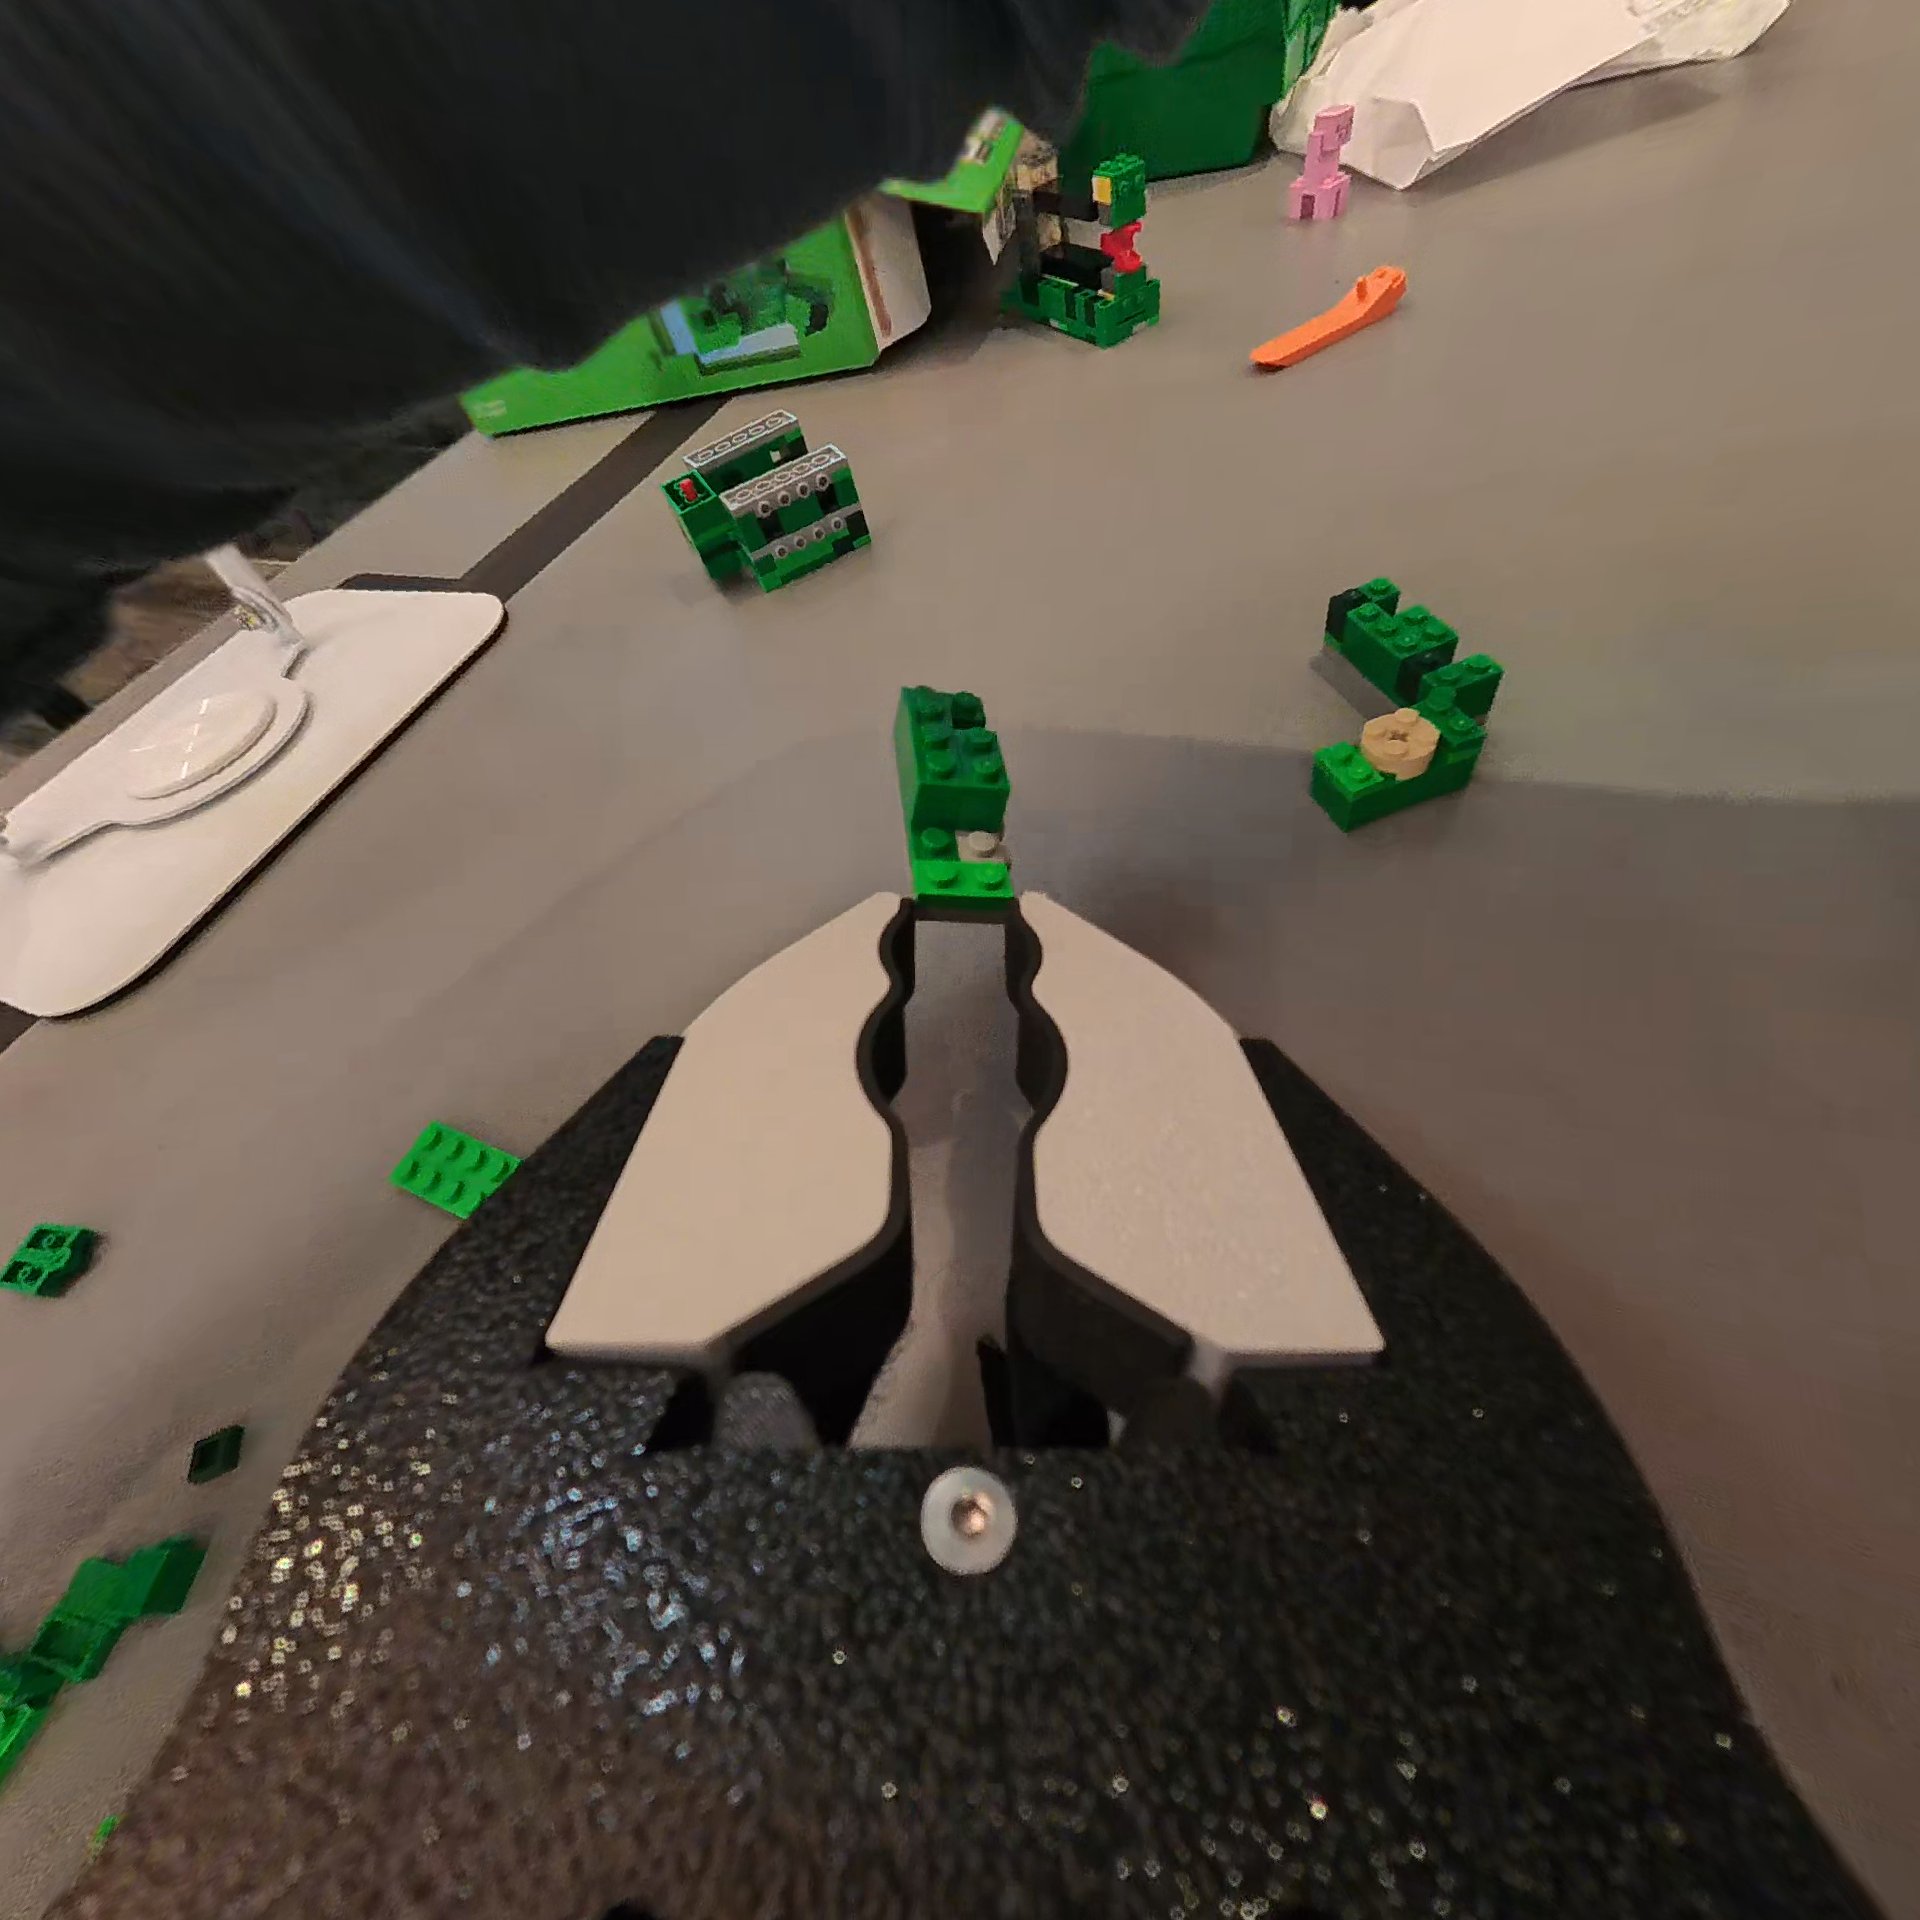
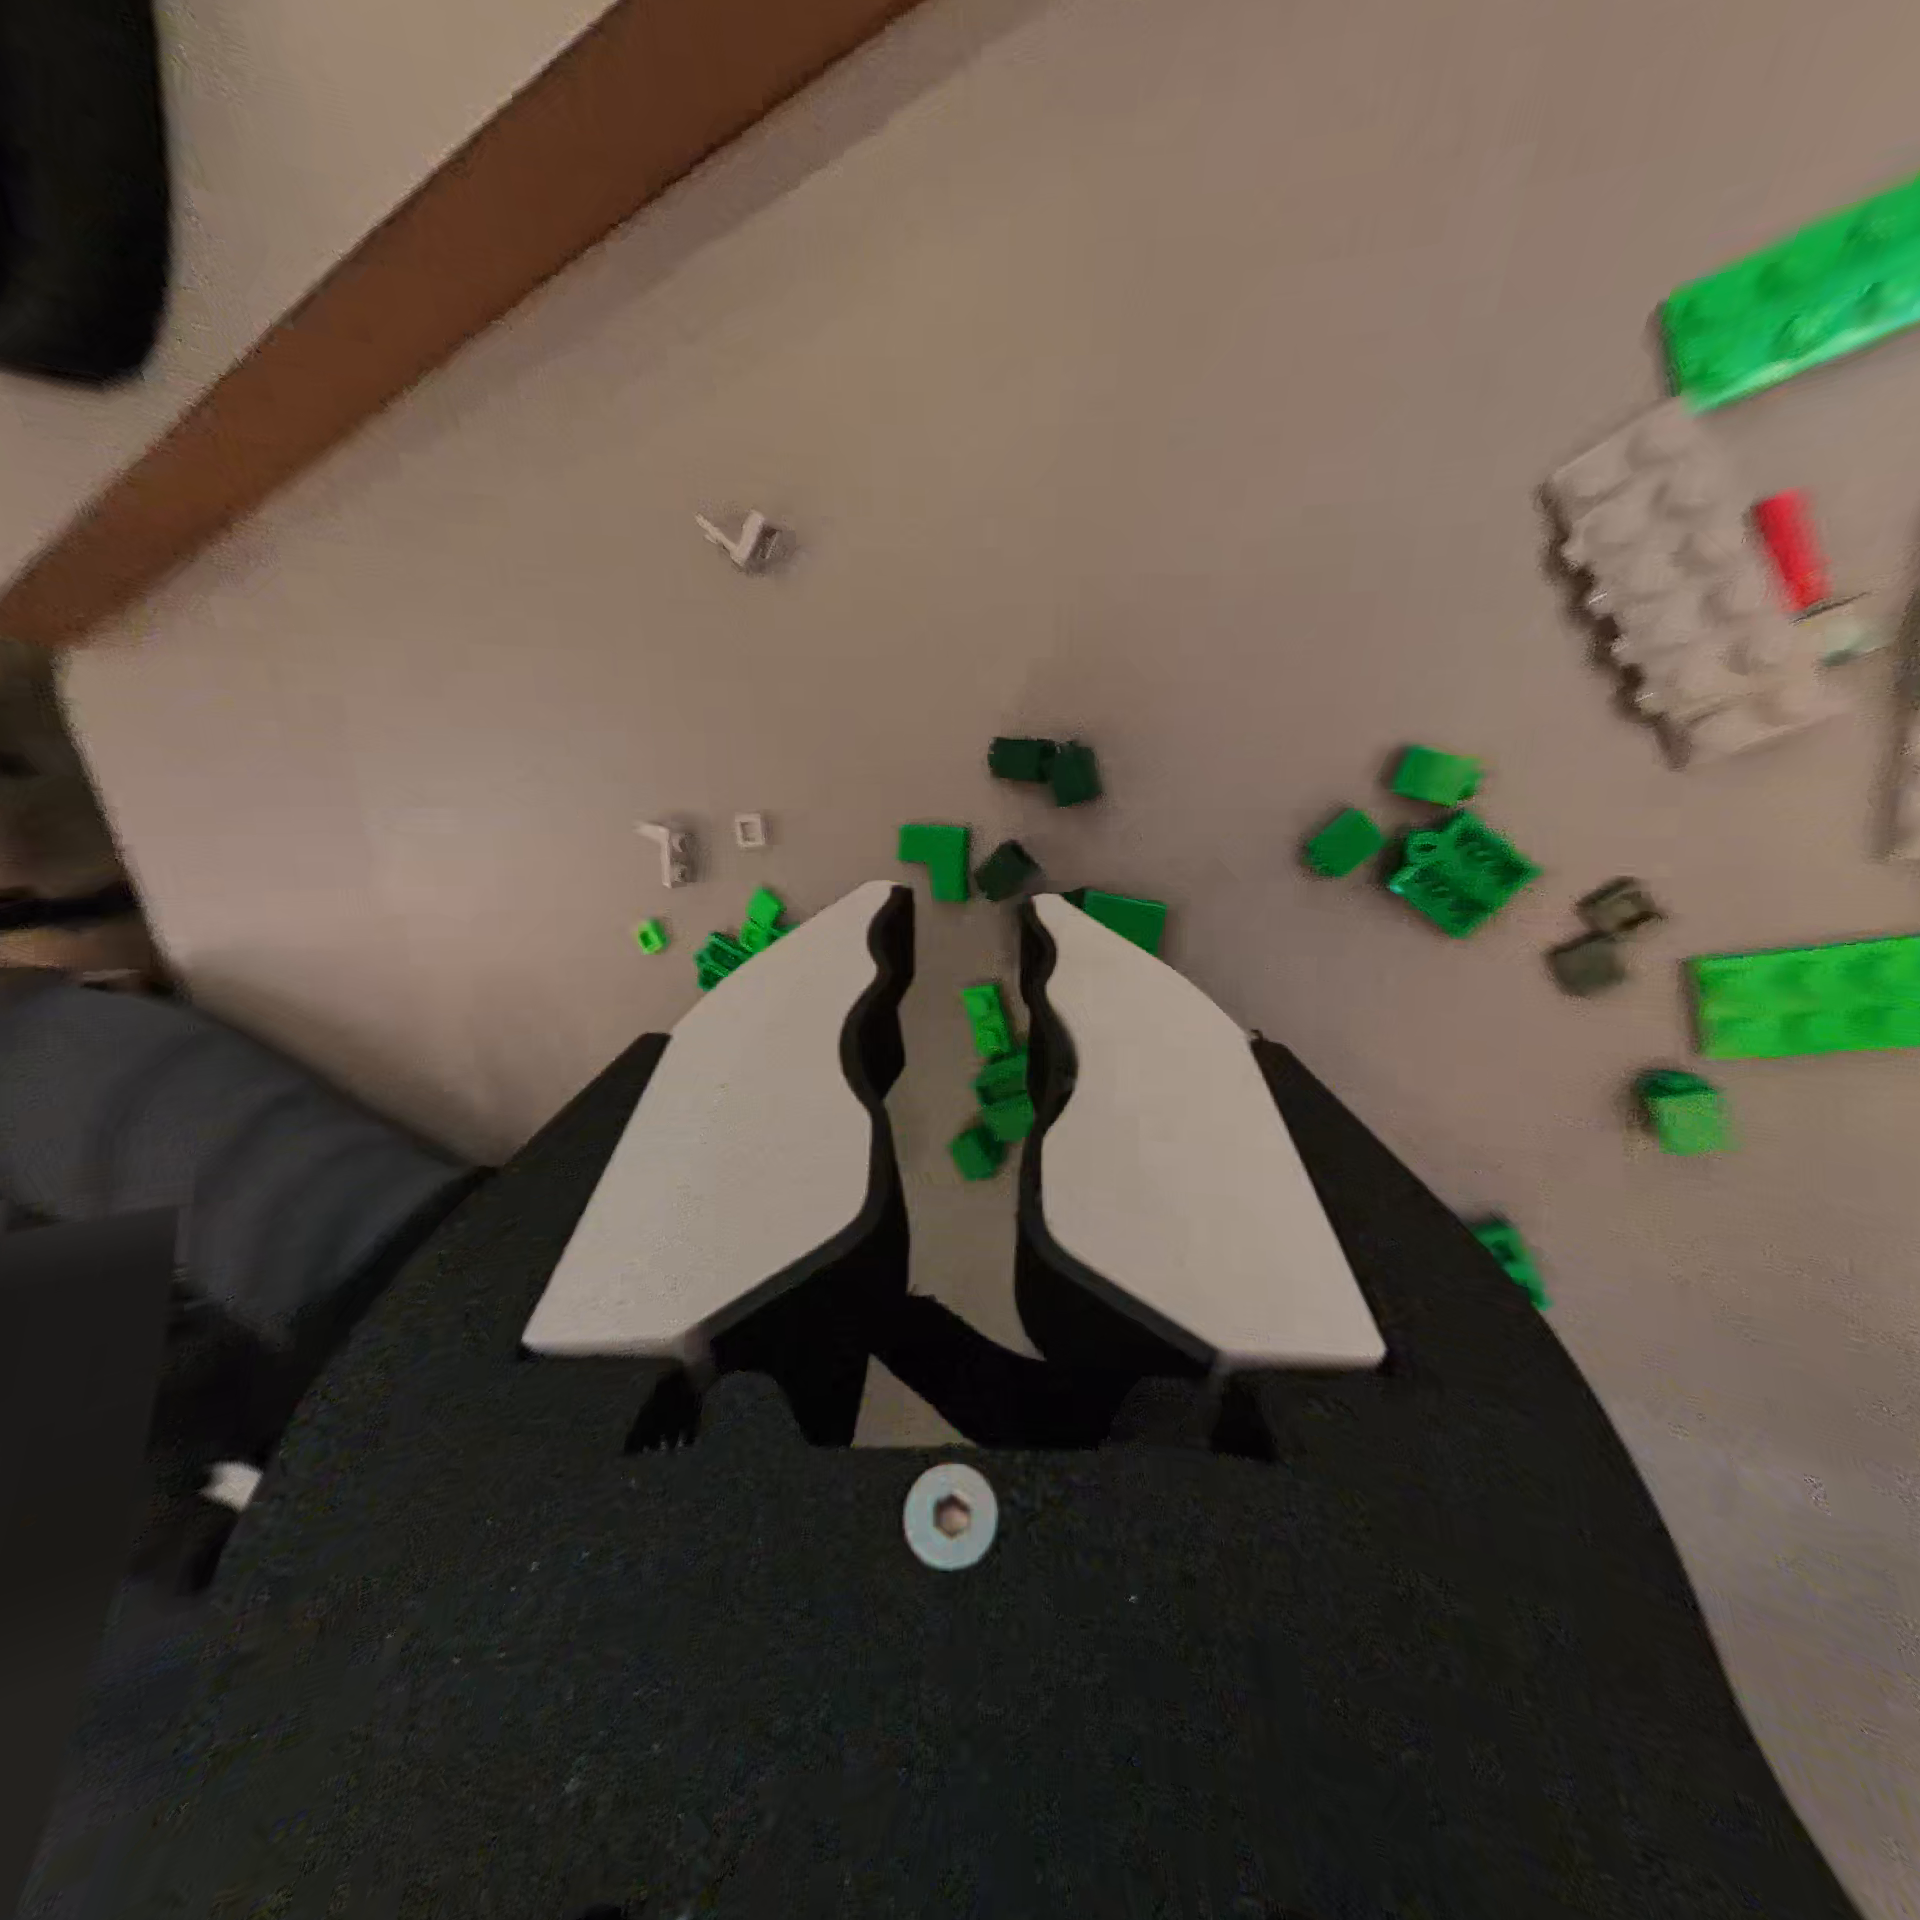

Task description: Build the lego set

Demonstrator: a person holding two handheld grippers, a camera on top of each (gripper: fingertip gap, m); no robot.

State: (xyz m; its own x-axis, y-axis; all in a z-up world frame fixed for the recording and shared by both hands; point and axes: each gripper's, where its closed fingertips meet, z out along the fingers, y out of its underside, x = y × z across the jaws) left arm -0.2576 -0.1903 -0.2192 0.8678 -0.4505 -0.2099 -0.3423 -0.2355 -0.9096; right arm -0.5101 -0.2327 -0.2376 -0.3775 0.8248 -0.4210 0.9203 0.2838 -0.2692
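My left gripper is shut on a small green brick assembly with a grey stud piece, holding it by its near end above the grey table. Other green sub-builds stand on the table: one with a tan round piece, one with grey plates, and a taller one with red and black parts. My right gripper is open and empty, hovering over loose green pieces on the table; a green L-shaped piece and a dark green piece lie just past its tips.
A green set box, an orange brick separator, a pink figure and white paper lie at the back. A white pad sits left. Green plates, a white ridged piece and small grey brackets lie around the right gripper.
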